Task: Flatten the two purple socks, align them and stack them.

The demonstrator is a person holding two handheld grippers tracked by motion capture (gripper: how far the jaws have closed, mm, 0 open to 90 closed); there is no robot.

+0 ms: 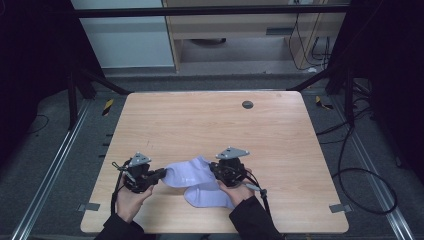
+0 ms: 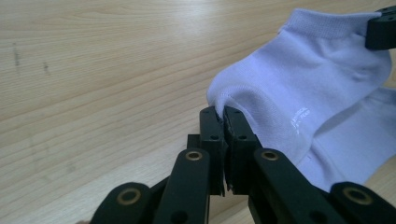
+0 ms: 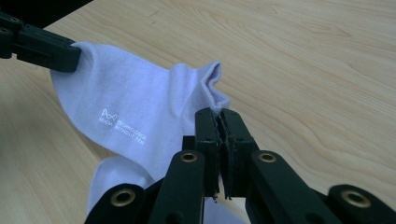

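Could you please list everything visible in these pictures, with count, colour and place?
Socks: two, pale lilac-white; near edge of the table, the upper sock stretched between the grippers, the lower sock lying on the wood under it.
Table: one, light wood, centre.
Round disc: one, dark grey, far side of the tabletop.
Cables: several, black, on the grey floor to the right.
Left gripper: one, black, shut on the upper sock's rounded end.
Right gripper: one, black, shut on the upper sock's open cuff.
Hands: two, a left hand and a right hand, dark sleeves, bottom edge.
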